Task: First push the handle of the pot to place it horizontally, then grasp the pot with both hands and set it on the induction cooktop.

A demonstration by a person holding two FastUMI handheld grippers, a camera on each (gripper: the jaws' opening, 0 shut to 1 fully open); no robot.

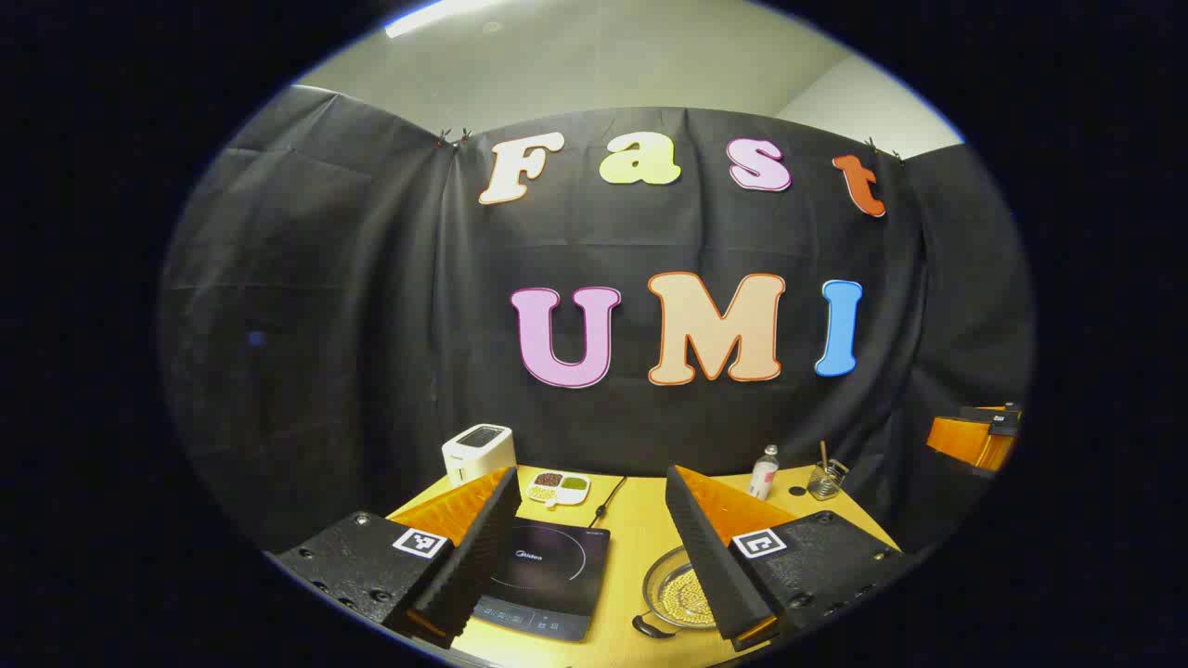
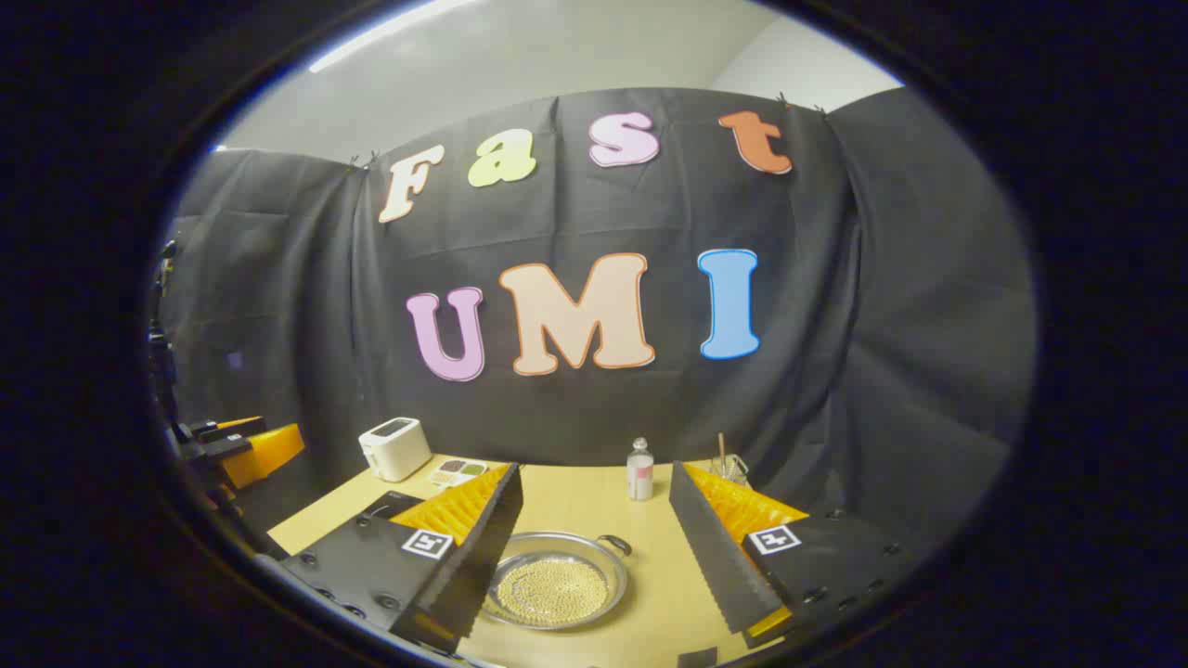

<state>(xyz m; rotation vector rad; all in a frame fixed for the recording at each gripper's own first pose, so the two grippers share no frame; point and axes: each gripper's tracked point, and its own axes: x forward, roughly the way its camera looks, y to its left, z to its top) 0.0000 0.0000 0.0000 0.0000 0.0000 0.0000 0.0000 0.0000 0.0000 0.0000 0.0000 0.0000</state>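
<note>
In the left gripper view, the left gripper, jaws apart and empty, frames the induction cooktop at its 11 o'clock; the pot sits at 1 o'clock. In the right gripper view, the right gripper, also apart, has the pot directly ahead, its handle toward 1 o'clock, so this hand seems nearer.

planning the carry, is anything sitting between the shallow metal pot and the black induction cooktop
Nothing visible stands between them. In the left gripper view the shallow metal pot and the black induction cooktop lie side by side on the yellow table, with only a bare strip of tabletop between. The black power cord runs behind that strip.
</note>
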